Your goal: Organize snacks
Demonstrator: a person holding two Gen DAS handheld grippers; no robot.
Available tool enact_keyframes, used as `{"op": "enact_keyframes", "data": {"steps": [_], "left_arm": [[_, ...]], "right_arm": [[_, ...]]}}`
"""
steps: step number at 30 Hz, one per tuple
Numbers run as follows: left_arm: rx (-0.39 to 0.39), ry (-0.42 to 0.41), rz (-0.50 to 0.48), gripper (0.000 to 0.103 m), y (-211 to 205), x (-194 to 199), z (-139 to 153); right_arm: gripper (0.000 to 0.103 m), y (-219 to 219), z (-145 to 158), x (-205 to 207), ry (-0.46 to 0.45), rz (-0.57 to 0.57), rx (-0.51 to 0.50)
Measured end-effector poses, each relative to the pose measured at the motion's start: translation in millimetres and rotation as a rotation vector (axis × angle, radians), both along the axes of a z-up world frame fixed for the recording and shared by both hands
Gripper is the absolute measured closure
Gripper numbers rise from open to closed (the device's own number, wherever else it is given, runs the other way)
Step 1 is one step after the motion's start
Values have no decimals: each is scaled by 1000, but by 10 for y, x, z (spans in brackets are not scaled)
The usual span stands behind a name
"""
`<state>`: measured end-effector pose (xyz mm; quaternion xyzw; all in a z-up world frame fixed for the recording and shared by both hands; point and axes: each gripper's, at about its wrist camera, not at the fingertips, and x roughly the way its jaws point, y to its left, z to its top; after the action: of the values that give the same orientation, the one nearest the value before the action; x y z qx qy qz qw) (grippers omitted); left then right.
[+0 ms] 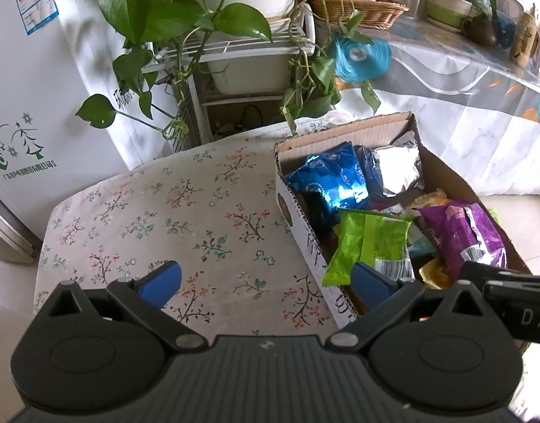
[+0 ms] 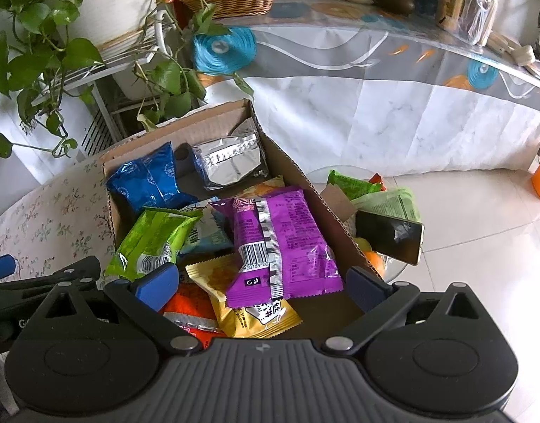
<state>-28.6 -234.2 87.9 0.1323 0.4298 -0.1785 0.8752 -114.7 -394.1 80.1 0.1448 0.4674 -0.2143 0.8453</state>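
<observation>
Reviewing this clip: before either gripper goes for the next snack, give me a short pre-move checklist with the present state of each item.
1. Left gripper open and empty: ok.
2. Right gripper open and empty: ok.
3. Cardboard box open at the top, snacks reachable: ok.
4. Purple packet lying on top of the pile, nothing over it: ok.
5. Green packet draped over the box's near wall, may slip out: not ok.
6. Floral tablecloth beside the box free for sorting: ok.
</observation>
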Motion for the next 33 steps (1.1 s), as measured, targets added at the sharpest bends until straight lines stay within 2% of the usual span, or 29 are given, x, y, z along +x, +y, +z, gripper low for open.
{"op": "enact_keyframes", "data": {"steps": [17, 33], "left_arm": [[35, 25, 41, 2, 301, 2, -40], [89, 58, 141, 2, 1002, -134, -221]], "right_arm": [[0, 254, -35, 72, 7, 102, -9], [0, 931, -123, 121, 24, 337, -50]]}}
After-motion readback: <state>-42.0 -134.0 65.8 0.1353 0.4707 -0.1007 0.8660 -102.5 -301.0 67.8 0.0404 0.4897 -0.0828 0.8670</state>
